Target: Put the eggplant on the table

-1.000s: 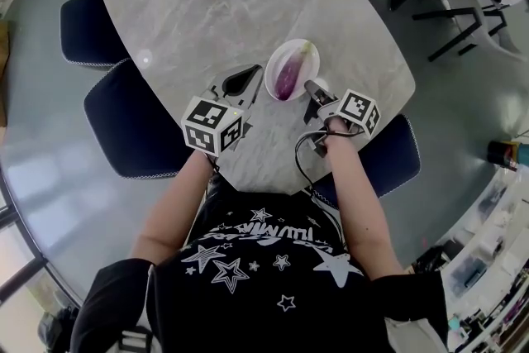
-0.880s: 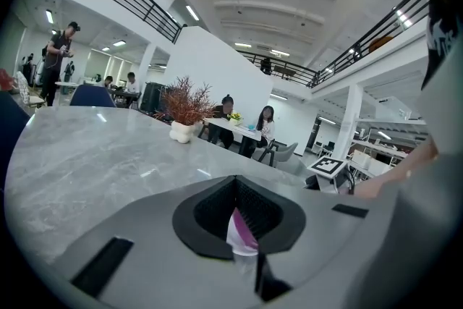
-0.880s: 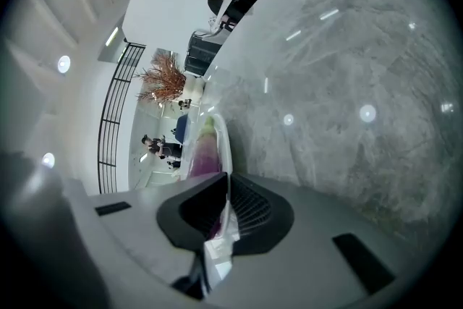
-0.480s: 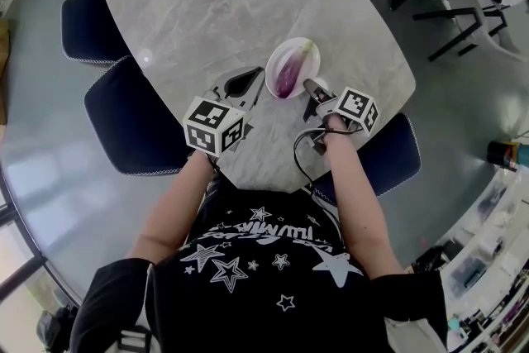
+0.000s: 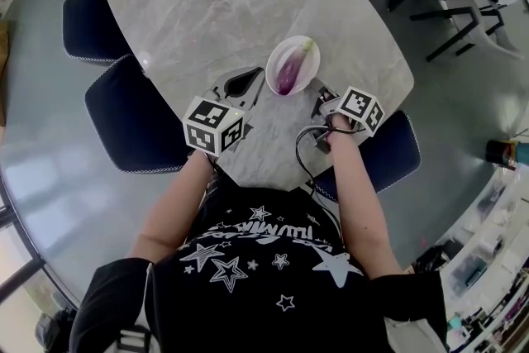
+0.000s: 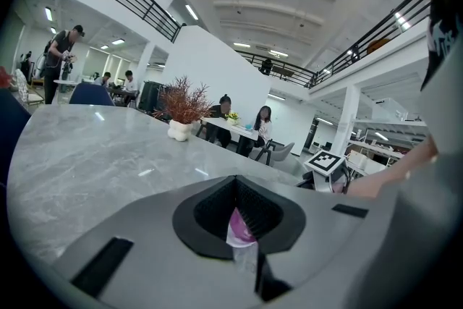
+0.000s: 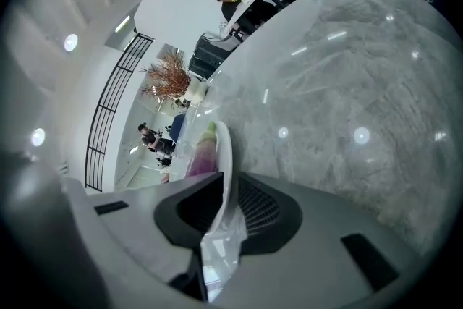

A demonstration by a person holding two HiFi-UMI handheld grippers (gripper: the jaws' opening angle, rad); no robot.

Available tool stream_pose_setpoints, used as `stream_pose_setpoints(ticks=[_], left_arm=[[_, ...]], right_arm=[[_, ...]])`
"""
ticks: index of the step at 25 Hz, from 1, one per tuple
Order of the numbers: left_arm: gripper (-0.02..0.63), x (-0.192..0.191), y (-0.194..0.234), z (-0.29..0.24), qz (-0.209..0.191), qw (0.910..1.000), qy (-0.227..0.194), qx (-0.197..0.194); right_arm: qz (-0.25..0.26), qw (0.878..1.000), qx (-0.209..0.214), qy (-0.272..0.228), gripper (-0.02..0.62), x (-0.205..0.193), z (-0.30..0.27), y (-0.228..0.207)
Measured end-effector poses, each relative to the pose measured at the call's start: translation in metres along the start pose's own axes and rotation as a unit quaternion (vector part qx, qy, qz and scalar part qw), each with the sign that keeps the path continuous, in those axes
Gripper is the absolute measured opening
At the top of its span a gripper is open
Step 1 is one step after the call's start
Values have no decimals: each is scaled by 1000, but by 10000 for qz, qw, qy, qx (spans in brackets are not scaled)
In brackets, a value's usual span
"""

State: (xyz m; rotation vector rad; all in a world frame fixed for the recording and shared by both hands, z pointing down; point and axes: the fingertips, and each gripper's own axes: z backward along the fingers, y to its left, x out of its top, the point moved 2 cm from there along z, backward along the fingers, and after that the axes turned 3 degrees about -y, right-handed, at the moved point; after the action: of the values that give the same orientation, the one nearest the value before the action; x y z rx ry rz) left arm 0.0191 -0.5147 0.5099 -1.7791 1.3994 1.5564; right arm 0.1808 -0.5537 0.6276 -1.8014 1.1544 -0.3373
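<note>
**Eggplant not yet off its plate; right claw eased back a shade**

Hardly any change over the last second. Same spot for the eggplant [image 5: 289, 72]: lying lengthwise in the white plate [image 5: 308, 69], green stem end pointing away, near the front edge of the grey marble counter [image 5: 190, 21]. Not yet on the counter itself, so the task's main move is probably ahead.

Only shift worth noting: at the right claw [image 5: 322, 93], seen from above as drawn back slightly toward the plate's near-right rim. Clenched all the same and rolled on its side, with that rim running edge-on into the slit between the jaws. By the look of it, pinching the plate rather than the eggplant.

At the left claw [image 5: 259, 73], no visible movement. Lying flat, jaws drawn together on nothing, tips just beside the plate's left rim, a sliver of purple showing through the slit.

Likely meaning: plate steadied, eggplant untouched. Next, at a guess, opening one claw and taking the eggplant across its middle.
</note>
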Motion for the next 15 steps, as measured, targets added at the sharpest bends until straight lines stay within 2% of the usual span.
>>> stream_pose_setpoints(ticks=[8,12,15], left_arm=[[8,4,-7,21,8,9999,-81,-139],[8,5,-6,40,-59,9996,-55,-279],[8,8,-8,55,-87,9992,-79,-373]], right_arm=[[75,9995,85,-290,44,-2,26,8],[250,9978,402,-471,43,-17,39,34],[455,9962,451,-598,43,-29,46,50]])
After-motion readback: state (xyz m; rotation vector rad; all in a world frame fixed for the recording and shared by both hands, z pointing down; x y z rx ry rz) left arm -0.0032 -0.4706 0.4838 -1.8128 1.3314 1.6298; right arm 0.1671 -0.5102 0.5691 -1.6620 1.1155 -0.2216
